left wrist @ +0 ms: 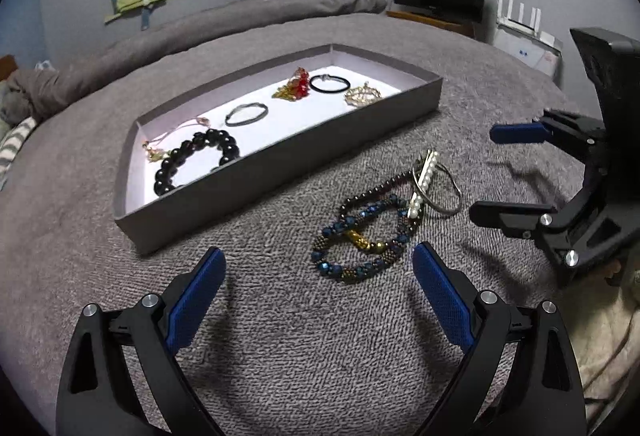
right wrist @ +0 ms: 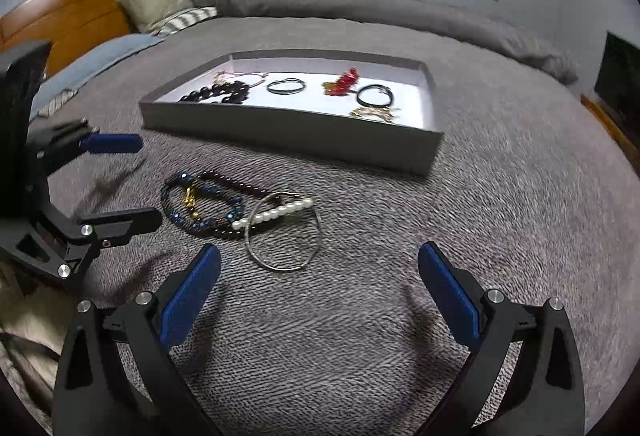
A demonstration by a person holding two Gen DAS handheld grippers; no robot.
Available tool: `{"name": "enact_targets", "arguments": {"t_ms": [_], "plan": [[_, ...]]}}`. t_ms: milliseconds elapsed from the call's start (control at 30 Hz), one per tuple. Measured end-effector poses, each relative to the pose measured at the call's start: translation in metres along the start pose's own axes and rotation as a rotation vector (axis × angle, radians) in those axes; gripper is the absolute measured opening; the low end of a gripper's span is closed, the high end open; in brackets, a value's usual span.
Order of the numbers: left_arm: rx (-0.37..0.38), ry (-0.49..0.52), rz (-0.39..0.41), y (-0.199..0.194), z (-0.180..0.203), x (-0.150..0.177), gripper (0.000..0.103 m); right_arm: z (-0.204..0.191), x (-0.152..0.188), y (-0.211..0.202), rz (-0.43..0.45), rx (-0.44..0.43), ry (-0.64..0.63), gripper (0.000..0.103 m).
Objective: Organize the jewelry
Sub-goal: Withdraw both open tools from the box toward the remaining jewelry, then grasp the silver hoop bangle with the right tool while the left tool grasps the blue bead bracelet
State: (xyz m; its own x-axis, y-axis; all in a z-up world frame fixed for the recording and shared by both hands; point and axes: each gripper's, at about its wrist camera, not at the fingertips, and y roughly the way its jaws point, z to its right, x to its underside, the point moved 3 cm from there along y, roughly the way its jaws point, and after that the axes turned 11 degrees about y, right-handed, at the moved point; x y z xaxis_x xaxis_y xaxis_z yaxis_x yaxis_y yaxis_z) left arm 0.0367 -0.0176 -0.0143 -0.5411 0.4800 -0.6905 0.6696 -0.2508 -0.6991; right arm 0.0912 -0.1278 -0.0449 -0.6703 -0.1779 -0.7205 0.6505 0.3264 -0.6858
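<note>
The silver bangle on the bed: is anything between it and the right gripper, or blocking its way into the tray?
Nothing visible stands between the open right gripper and the bangle. A pearl clip lies across the bangle's far edge, so it may shift when lifted. Bare blanket leads to the tray; only its low wall must be cleared.

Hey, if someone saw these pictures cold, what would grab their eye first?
Probably the tangle of bracelets lying loose on the grey bedspread, with a pearl strand across a thin wire bangle. Behind it sits the shallow grey tray, holding a chunky black bead bracelet and a red ornament.
</note>
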Motion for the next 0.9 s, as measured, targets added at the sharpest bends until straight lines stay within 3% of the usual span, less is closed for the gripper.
{"name": "enact_targets", "arguments": {"t_ms": [367,500,600,667,900], "plan": [[0.014,-0.023,-0.040,0.010,-0.004,0.002,0.096,-0.009,0.001,0.025,-0.094,-0.065,0.016,0.075],[0.019,-0.025,-0.040,0.012,-0.004,0.002,0.096,-0.010,0.002,0.028,-0.094,-0.045,0.005,0.072],[0.024,-0.029,-0.041,0.012,-0.004,0.002,0.096,-0.012,0.002,0.027,-0.081,-0.026,-0.013,0.063],[0.025,-0.030,-0.041,0.012,-0.004,0.002,0.096,-0.011,0.001,0.026,-0.076,-0.037,-0.014,0.048],[0.022,-0.025,-0.044,0.013,-0.004,0.002,0.096,-0.008,-0.002,0.027,-0.088,-0.056,0.005,0.048]]}}
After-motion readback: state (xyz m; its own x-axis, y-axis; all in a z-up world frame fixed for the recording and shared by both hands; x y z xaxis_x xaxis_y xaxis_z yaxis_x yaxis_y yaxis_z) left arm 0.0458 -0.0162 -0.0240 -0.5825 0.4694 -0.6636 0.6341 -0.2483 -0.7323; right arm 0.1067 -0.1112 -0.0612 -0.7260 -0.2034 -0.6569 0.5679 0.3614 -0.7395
